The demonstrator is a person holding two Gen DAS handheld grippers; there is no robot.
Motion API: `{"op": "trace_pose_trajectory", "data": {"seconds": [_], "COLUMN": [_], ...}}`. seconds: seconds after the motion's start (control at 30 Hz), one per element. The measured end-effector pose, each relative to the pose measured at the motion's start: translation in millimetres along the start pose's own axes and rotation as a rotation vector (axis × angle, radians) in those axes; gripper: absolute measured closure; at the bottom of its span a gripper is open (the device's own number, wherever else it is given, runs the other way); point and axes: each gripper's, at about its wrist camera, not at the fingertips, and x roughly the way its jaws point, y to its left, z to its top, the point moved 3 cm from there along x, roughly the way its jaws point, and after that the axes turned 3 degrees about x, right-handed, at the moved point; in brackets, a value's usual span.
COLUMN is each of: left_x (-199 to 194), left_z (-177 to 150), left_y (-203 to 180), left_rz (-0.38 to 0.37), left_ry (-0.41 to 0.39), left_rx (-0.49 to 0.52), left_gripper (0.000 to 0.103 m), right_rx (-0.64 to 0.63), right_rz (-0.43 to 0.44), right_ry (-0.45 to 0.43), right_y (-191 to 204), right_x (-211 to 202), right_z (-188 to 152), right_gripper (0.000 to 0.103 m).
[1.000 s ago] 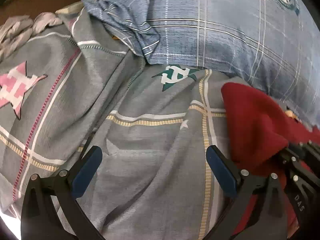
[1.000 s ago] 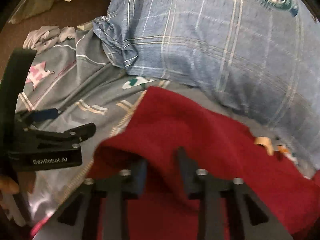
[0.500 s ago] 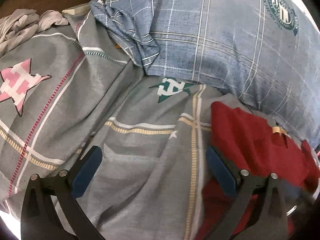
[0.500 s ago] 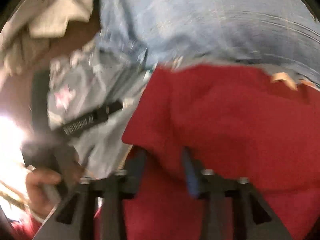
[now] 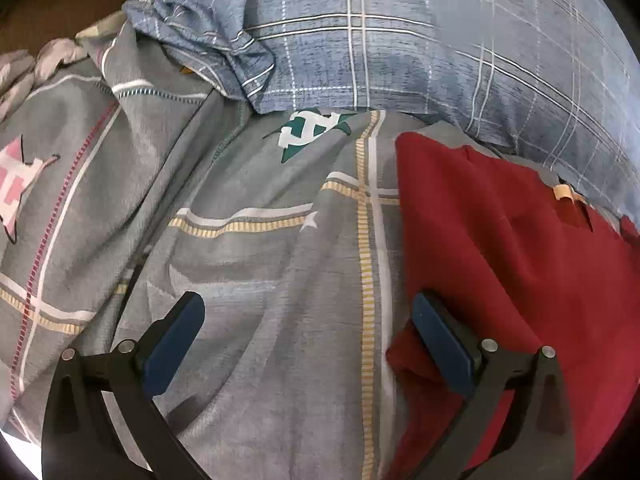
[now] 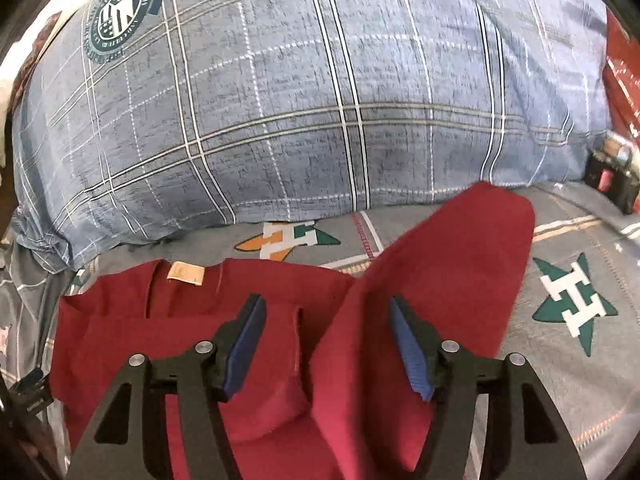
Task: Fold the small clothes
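— Grey bedding with star prints covers the bed (image 5: pixel 248 360), and a blue plaid pillow (image 6: pixel 304 112) lies along its far side. Where is the garment?

— The red garment (image 6: pixel 180 344) lies spread on the bed just in front of the pillow, its tan neck label (image 6: pixel 186 273) turned up. One sleeve (image 6: pixel 444 280) angles out to the right, toward a green star.

— And the right hand-held gripper (image 6: pixel 326 344)?

— Its jaws are opening. Red cloth lies below and between them, but the pads do not press on it — nothing is held.

— The left hand-held gripper (image 5: pixel 308 344)?

— Wide open, hovering over grey bedding. Its right finger (image 5: pixel 440 344) sits over the garment's left edge, gripping nothing.

— So which step is this?

— I judge it early: the garment is laid out with a sleeve still sticking out, and a fresh hold is being sought.

— What does the next move call for?

— Probably a pinch on that loose sleeve or a side edge, taking only red cloth — not the bedding beneath — then carrying it across the body so it lands flat, with the other gripper steadying the opposite edge.
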Motion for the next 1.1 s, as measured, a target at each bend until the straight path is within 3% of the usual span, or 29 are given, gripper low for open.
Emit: {"op": "trace_pose_trajectory", "data": {"seconds": [0.13, 0.27, 0.33, 0.43, 0.57, 0.63, 0.73, 0.8, 0.9, 0.93, 1.1], "left_x": [2, 1, 1, 2, 2, 1, 1, 1, -1, -3, -25], "left_z": [-1, 0, 0, 1, 2, 1, 1, 2, 4, 5, 13], "left_y": [4, 1, 2, 3, 1, 1, 2, 3, 3, 4, 9], "left_rz": [-0.004, 0.007, 0.007, 0.0, 0.006, 0.007, 0.003, 0.003, 0.003, 0.007, -0.002], "left_ry": [0.009, 0.003, 0.005, 0.01, 0.008, 0.007, 0.011, 0.012, 0.008, -0.006, -0.108], "left_rx": [-0.019, -0.007, -0.007, -0.013, -0.009, -0.007, -0.009, -0.01, -0.015, -0.023, -0.066], "left_gripper": [0.0, 0.0, 0.0, 0.0, 0.0, 0.0, 0.0, 0.0, 0.0, 0.0, 0.0], "right_rx": [-0.087, -0.206, -0.236, -0.273, -0.254, -0.289, -0.322, -0.273, -0.168, -0.169, -0.197], "right_rz": [0.024, -0.051, -0.074, -0.101, -0.007, 0.018, -0.037, -0.118, -0.091, -0.059, -0.053], "right_ry": [-0.015, -0.005, 0.021, 0.01, -0.096, -0.084, -0.005, 0.053, 0.067, 0.078, 0.017], "right_y": [21, 41, 43, 48, 54, 62, 64, 51, 29, 27, 20], "right_x": [-4, 6, 13, 7, -22, -22, 4, 26, 32, 28, -4], "right_z": [-7, -11, -14, -12, -3, -4, -10, -13, -17, -18, -15], "right_gripper": [0.041, 0.044, 0.052, 0.051, 0.049, 0.051, 0.051, 0.057, 0.083, 0.099, 0.1]}}
